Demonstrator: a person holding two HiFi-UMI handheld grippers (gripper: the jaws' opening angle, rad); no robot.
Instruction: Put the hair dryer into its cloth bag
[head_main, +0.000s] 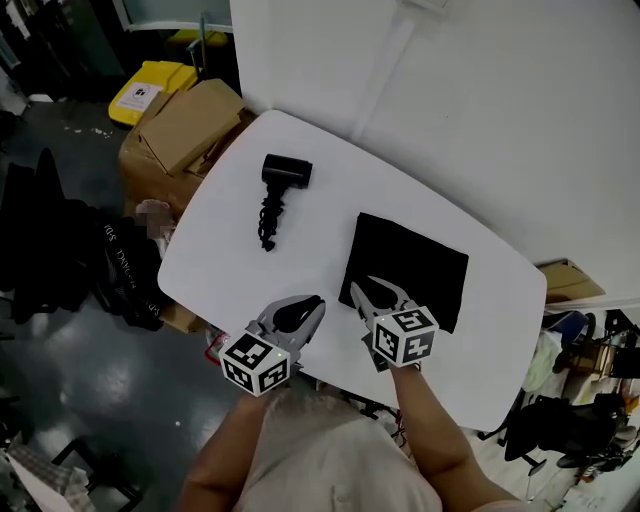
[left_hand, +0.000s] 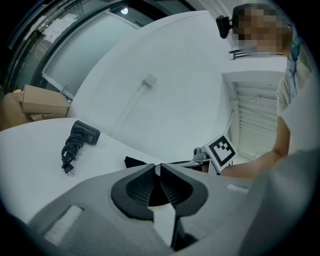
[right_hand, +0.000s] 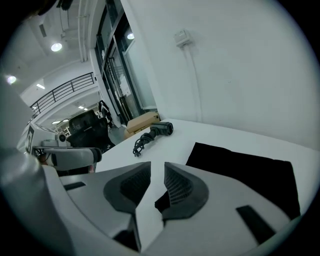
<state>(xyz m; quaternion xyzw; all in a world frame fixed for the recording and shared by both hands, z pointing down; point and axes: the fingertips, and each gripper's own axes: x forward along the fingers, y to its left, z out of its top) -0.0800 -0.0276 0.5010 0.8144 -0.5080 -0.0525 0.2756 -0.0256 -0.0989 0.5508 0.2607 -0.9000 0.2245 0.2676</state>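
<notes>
Left gripper (head_main: 312, 303) hangs over the near edge of the surface (head_main: 225, 262), its jaws pressed together on nothing. Just to its right, the right gripper (head_main: 362, 289) has its jaws spread a little and empty, tips above the near left corner of the cloth bag (head_main: 415, 262).

The hair dryer (head_main: 286, 171) lies at the far left of the surface, well apart from both grippers. Its bundled cord (head_main: 270, 222) trails toward the near side. The bag lies flat to the right, well apart from the dryer.

Likely risks, left to right:
- The dryer sits close to the far left edge, with cardboard boxes (head_main: 185, 125) below. A clumsy push there could send it over.
- The cord could spill from its bundle when lifted and snag on the bag's mouth.
- The bag lies flat, and I cannot tell which side opens. A pinch may catch both layers and leave the mouth shut.
- On so smooth a surface, the bag may slide toward the near edge instead of lifting.

Room to move looks good. A broad bare strip runs between dryer and bag, and there is bare surface near the left edge too. The wall stands close along the far right side. The near edge is right under both grippers, so pulls toward the person have little margin.
</notes>
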